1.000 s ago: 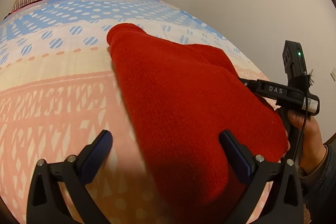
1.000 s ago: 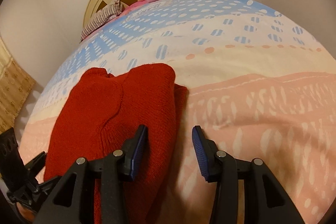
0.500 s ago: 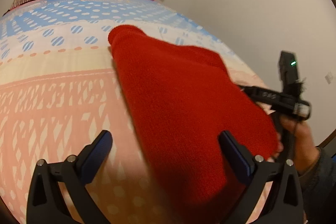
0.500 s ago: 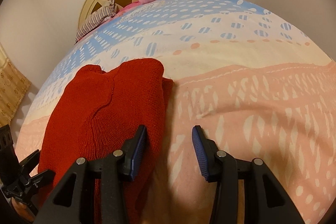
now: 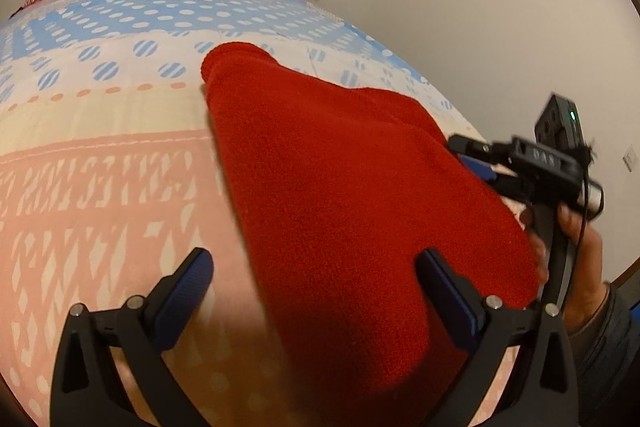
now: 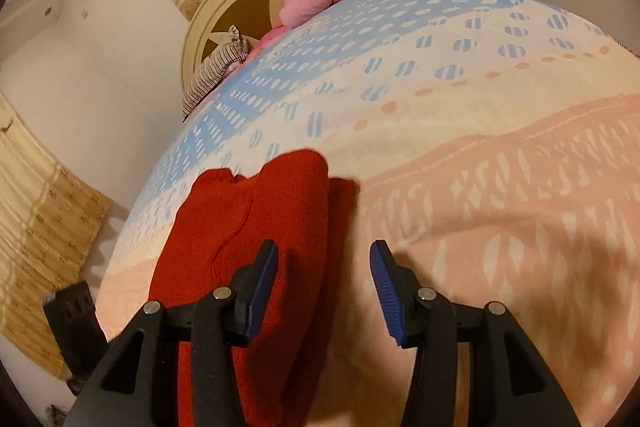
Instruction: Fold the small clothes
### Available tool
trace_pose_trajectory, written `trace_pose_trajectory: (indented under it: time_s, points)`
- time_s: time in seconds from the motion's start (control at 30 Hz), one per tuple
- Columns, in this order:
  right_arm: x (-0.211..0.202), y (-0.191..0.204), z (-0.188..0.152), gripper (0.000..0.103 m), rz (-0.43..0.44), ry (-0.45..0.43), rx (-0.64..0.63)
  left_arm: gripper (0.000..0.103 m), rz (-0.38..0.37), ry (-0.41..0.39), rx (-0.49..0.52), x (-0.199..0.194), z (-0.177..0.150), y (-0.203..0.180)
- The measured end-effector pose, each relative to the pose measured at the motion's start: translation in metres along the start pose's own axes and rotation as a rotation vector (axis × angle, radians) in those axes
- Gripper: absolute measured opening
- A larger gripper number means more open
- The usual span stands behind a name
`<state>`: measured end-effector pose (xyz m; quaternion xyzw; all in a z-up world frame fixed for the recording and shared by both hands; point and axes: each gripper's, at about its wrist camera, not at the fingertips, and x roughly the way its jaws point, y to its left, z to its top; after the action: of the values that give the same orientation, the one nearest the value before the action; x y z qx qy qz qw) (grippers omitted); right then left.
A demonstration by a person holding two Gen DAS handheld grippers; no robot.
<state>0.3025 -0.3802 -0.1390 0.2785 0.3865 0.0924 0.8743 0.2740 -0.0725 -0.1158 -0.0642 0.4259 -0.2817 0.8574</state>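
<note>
bed [image 5: 100, 131] | red garment [image 5: 340, 195] folded (no containers) | both claws open

A folded red sweater [image 5: 340, 211] lies on the patterned bedspread [image 5: 100, 167]. The left gripper [image 5: 316, 291] hangs over its near edge, jaws wide apart. At three o'clock a hand [image 5: 580, 239] holds the right gripper [image 5: 476, 163] against the sweater's side.
</note>
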Motion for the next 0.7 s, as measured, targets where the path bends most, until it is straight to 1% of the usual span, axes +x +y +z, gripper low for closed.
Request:
trace_pose_trajectory:
  time_s: [0.13, 0.17, 0.23, 0.47, 0.57, 0.63, 0.7]
  points:
    - [0.018, -0.003, 0.011, 0.049, 0.025, 0.049, 0.020, 0.103, 0.014, 0.003, 0.010, 0.001, 0.001, 0.000]
    - [0.025, -0.003, 0.014, 0.049, 0.032, 0.073, 0.019, 0.103, 0.016, 0.003, 0.011, 0.001, 0.001, 0.000]
    - [0.033, 0.000, 0.015, 0.049, 0.040, 0.091, 0.003, 0.103, 0.018, 0.003, 0.013, 0.002, 0.001, 0.000]
    - [0.051, 0.004, 0.023, 0.049, 0.074, 0.104, -0.001, 0.103, 0.008, 0.006, 0.010, 0.002, 0.000, 0.001]
    - [0.055, 0.004, 0.024, 0.048, 0.105, 0.109, 0.003, 0.103, 0.004, 0.006, 0.009, 0.002, 0.001, 0.002]
    - [0.056, 0.002, 0.023, 0.041, 0.147, 0.114, 0.016, 0.103, 0.000, 0.005, 0.010, 0.002, 0.001, 0.001]
    - [0.057, -0.002, 0.020, 0.037, 0.182, 0.118, 0.033, 0.103, -0.002, 0.003, 0.013, 0.002, 0.001, 0.001]
